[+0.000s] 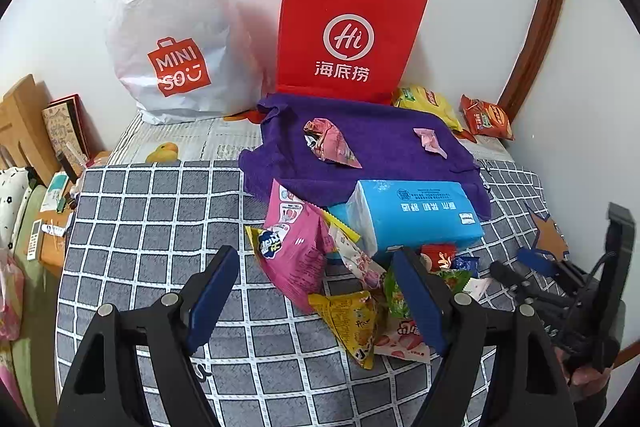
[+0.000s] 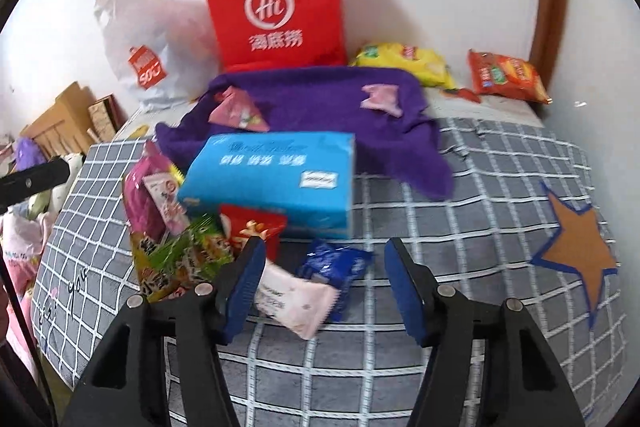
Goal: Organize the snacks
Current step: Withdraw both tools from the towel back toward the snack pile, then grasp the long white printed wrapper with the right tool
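A heap of snack packs lies on the grey checked bedcover (image 1: pixel 160 227) in front of a blue tissue pack (image 1: pixel 416 215). My left gripper (image 1: pixel 316 259) is open just above the heap, with a pink snack bag (image 1: pixel 296 251) and a yellow triangular pack (image 1: pixel 352 323) in the gap between its fingers, neither one pressed. My right gripper (image 2: pixel 325 251) is open low over a small blue packet (image 2: pixel 332 263) and a pale pink packet (image 2: pixel 296 303); its left finger overlaps the pink one. Two pink packets (image 1: pixel 332 143) lie on a purple cloth (image 1: pixel 380 147).
A red paper bag (image 1: pixel 348 35) and a white plastic bag (image 1: pixel 172 43) stand against the back wall. Yellow (image 2: pixel 404 63) and orange (image 2: pixel 504 75) chip bags lie at the far right corner. A wooden headboard (image 1: pixel 20 123) and clutter sit beyond the left edge. An orange star (image 2: pixel 576 251) marks the cover.
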Available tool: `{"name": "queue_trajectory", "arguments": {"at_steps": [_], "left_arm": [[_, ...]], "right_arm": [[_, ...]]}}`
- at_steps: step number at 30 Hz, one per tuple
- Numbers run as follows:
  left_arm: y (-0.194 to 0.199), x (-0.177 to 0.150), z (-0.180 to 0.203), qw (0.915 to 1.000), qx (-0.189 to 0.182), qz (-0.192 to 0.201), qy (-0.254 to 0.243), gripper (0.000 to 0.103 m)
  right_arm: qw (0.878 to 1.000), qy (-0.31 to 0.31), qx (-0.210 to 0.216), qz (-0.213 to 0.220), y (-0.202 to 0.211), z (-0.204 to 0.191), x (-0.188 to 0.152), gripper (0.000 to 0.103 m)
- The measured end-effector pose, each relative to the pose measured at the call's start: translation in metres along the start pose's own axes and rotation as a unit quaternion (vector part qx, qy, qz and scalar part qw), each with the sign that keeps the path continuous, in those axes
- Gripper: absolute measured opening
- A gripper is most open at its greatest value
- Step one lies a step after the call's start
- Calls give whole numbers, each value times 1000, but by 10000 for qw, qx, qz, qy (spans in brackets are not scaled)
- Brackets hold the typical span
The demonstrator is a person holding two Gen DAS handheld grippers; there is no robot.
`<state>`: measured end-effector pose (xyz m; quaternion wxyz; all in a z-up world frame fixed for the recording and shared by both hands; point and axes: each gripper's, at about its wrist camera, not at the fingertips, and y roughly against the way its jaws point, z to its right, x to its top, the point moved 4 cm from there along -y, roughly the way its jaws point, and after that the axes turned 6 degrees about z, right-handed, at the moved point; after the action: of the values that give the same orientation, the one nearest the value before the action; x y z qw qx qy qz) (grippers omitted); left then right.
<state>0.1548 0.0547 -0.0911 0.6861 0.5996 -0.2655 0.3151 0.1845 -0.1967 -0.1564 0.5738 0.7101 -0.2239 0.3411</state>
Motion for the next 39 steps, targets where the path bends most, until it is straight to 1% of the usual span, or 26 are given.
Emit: {"name": "queue_trajectory", "arguments": {"at_steps": [3,6,14,15,16,17,19,23,26,27,28,31,33,35,36,37,39], "left_arm": [[-3,1,-4,10000,-90,14,6,78],[-6,2,-7,9998,-172,37,36,78],[-18,3,-9,9994,-345,-17,57,78],[-19,2,-9,9994,-349,-24,54,78],[-20,2,-9,9993,-357,-33,56,78],[-21,1,-8,9993,-374,-46,58,78],[-22,0,-8,9992,-400,-64,51,78],[-26,-2,-6,9989,-455,-87,42,78],[-28,-4,-4,9987,-497,-115,14,78],[-29,-4,-4,9986,-511,-121,12,78],[-30,-5,-3,9986,-523,-125,14,78],[-33,-7,-3,9983,-564,-141,37,78],[-35,-7,-3,9981,-598,-162,63,78],[-36,-8,-3,9981,-595,-166,66,78],[-36,-8,-4,9980,-605,-168,76,78],[-36,-9,-3,9979,-614,-172,79,78],[-38,-10,-3,9979,-612,-194,69,78]], "right_arm": [[9999,22,-2,-153,-15,-4,-5,61],[9989,-35,-89,-449,-33,-2,-12,61],[9963,-164,259,-797,-50,-7,-24,61],[9961,-141,275,-821,-51,-9,-25,59],[9963,-111,272,-811,-50,-11,-26,54],[9965,-78,290,-784,-49,-14,-26,53],[9969,-23,328,-711,-45,-17,-24,43],[9977,8,297,-604,-35,-16,-22,36],[9980,-39,322,-544,-24,-12,-21,28],[9981,-71,314,-528,-21,-9,-21,22],[9982,-127,304,-508,-17,-6,-21,21],[9982,-300,257,-458,-9,5,-23,21],[9981,-311,181,-497,-9,9,-26,21],[9975,-317,217,-585,-10,10,-31,21],[9975,-294,213,-605,-9,9,-32,22],[9975,-275,201,-616,-9,9,-34,27],[9978,-173,115,-627,-9,6,-34,31]]}}
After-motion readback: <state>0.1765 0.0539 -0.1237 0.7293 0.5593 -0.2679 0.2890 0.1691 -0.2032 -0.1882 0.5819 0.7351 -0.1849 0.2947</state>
